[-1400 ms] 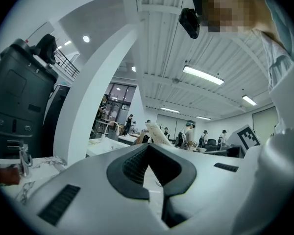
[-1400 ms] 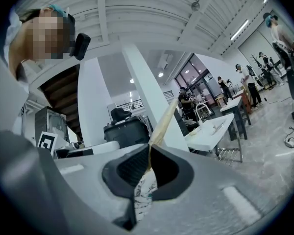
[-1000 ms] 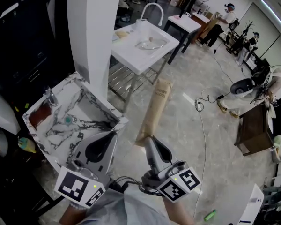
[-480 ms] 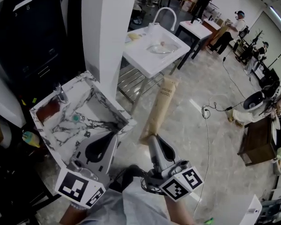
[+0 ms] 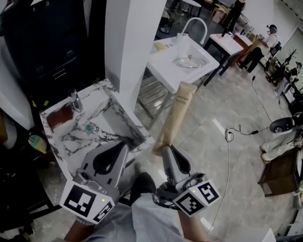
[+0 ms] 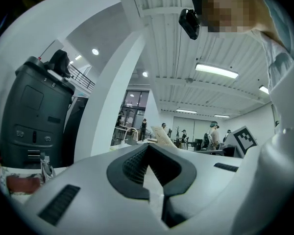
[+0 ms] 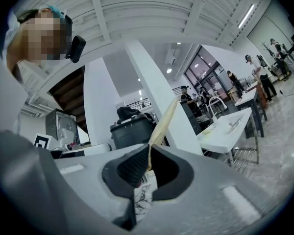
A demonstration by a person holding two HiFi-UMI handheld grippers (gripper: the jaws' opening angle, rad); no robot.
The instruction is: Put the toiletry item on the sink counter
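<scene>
Left gripper (image 6: 149, 147): low at the left, fingers clenched on each other with nothing between them; idle.
Right gripper (image 7: 149, 150): fingers clenched on the flat tail end of the tan tube (image 5: 174, 116), which juts forward and up from them.
Toiletry item: the tan tube hangs in the air over the floor and touches no surface. It is off to the right of the marble sink desk, not above it.
Marble sink desk (image 5: 58, 146): just beyond the Left gripper. It carries a tap (image 5: 76, 101), a teal plug (image 5: 89, 128) in the basin and a brown patch (image 5: 60, 117) near the back corner; the tube is not on it.
White pillar (image 5: 131, 39): stands behind the marble sink desk.
White sink desk (image 5: 161, 70): farther off past the pillar, well apart from the tube.
Done: the item is picked up and being carried.
Left: bring it over a sink desk, lay it on the flat rim and release it. I cannot tell which sink is meant, though the marble one is nearer.
</scene>
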